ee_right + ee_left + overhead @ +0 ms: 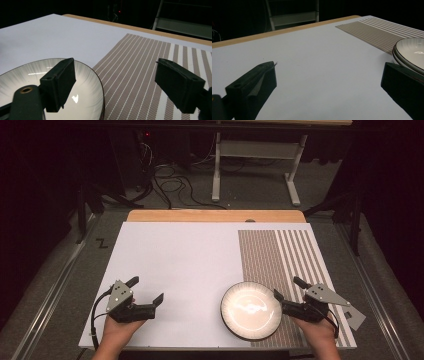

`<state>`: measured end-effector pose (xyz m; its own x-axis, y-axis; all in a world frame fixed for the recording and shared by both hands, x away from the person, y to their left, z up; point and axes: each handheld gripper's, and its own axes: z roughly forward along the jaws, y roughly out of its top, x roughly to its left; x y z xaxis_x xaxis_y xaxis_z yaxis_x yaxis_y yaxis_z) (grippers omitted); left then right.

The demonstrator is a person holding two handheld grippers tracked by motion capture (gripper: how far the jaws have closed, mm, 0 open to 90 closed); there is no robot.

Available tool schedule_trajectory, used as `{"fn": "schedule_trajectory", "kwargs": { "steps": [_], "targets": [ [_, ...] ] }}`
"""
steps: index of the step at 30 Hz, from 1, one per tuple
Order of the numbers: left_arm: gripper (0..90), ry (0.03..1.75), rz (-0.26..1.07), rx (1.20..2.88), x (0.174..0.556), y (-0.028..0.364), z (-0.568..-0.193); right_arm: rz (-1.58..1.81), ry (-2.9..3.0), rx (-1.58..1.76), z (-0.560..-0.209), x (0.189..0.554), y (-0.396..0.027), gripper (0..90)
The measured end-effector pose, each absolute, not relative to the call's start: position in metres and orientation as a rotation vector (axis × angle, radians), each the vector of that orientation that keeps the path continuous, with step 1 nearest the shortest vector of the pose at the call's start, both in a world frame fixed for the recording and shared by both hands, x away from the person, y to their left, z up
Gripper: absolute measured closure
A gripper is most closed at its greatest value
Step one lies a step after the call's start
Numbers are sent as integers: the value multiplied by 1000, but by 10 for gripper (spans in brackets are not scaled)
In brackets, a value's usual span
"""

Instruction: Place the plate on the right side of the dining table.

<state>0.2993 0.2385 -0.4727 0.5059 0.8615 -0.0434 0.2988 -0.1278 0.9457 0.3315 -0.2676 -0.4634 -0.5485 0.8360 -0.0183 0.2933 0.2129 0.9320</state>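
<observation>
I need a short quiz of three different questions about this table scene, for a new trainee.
1. True or false: the plate lies partly on the striped mat.
2. Which gripper is nearer to the plate: A) left gripper, B) right gripper?
3. Fill in: one jaw of the right gripper is above the plate's ____.

Key:
1. True; the plate's right part overlaps the mat, the rest is on the white table.
2. B.
3. Rim; its other jaw is over the mat, and the jaws stand apart with nothing clamped.
</observation>
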Motion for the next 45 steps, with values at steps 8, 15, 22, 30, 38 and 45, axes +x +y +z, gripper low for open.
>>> {"fn": "schedule_trajectory", "kwargs": {
  "steps": [8, 15, 22, 30, 38, 45],
  "targets": [
    [7, 993, 653, 1680, 300, 238, -473, 1301, 1998, 1037, -467, 330, -267, 294],
    [7, 993, 652, 1678, 299, 239, -473, 1294, 2025, 1086, -469, 330, -269, 449],
    [7, 987, 650, 1687, 299, 237, -473, 1280, 2046, 1128, -471, 326, -272, 603],
    [7, 980, 650, 1695, 298, 235, -473, 1249, 2087, 1203, -472, 326, -276, 790],
    [6, 982, 649, 1691, 298, 236, -474, 1217, 2150, 1248, -474, 323, -277, 900],
    [6, 978, 648, 1699, 299, 235, -474, 1256, 2185, 1316, -475, 320, -285, 900]
  ]
}}
